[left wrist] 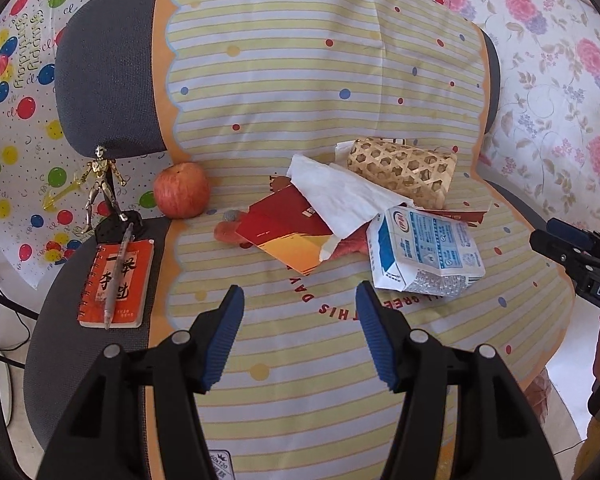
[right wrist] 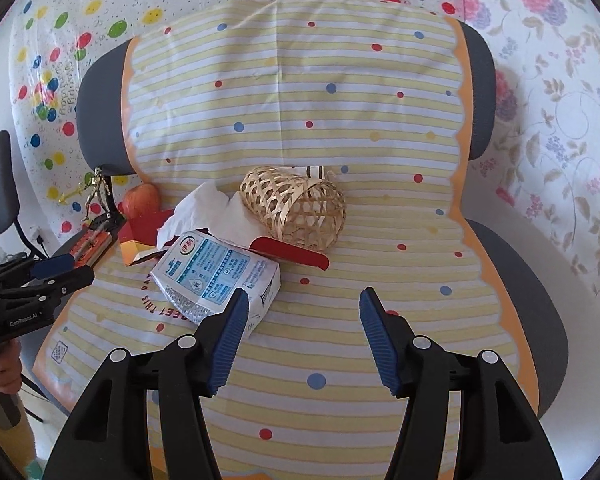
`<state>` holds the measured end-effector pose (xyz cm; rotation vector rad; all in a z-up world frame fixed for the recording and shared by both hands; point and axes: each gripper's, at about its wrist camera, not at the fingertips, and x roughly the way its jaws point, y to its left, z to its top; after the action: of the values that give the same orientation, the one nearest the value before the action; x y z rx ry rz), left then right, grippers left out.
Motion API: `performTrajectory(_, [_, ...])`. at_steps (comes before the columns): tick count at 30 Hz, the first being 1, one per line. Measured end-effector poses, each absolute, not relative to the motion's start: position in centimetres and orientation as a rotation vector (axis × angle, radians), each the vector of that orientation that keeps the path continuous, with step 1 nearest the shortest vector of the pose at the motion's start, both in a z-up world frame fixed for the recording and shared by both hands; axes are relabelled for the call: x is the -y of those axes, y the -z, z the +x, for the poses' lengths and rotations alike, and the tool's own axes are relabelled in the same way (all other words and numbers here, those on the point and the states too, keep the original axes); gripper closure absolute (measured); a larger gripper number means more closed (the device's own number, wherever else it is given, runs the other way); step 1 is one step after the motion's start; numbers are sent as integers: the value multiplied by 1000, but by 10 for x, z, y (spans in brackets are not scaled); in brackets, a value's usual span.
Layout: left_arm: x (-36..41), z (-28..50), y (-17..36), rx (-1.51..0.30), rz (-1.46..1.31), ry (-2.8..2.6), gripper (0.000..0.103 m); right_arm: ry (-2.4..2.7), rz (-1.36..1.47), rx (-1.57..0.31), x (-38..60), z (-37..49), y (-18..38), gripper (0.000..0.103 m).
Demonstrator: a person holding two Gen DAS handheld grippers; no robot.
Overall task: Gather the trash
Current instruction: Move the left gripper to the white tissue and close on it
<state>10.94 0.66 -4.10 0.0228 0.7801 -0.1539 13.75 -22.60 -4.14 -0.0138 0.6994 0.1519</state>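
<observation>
**Both grippers hover empty over a trash pile on a draped chair**

The left gripper (left wrist: 300,312) and the right gripper (right wrist: 300,316) each have their blue-padded jaws wide apart, holding nothing, both aimed at the clutter on the yellow-striped dotted cloth (left wrist: 300,80) covering the grey chair (left wrist: 100,80). Probably an approach pose before the first pick.

Trash sits heaped mid-seat: a crushed white-and-blue milk carton (right wrist: 216,276) lies on its side nearest the right gripper, just ahead of its left pad. A crumpled white tissue (left wrist: 340,196) drapes over a flattened red-and-yellow cardboard box (left wrist: 288,232), with the carton partly overlapping the box.

The woven bamboo basket (right wrist: 296,208) lies tipped on its side behind the pile, mouth facing the right wrist camera. It looks empty inside, though the far end is hard to see. It's likely the bin for the trash and would need righting first.

Non-trash items stay off to the left: red apple (left wrist: 182,190), gold action figure (left wrist: 102,188), orange spiral notebook with a pen on top (left wrist: 118,284).
</observation>
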Motion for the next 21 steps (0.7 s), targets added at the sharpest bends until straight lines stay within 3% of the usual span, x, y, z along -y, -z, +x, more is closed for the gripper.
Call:
performTrajectory(15, [33, 184, 26, -821, -6, 240, 46, -130, -5, -638, 229, 144, 36, 44])
performTrajectory(21, [44, 235, 42, -913, -113, 273, 53, -97, 0, -637, 246, 142, 44, 44])
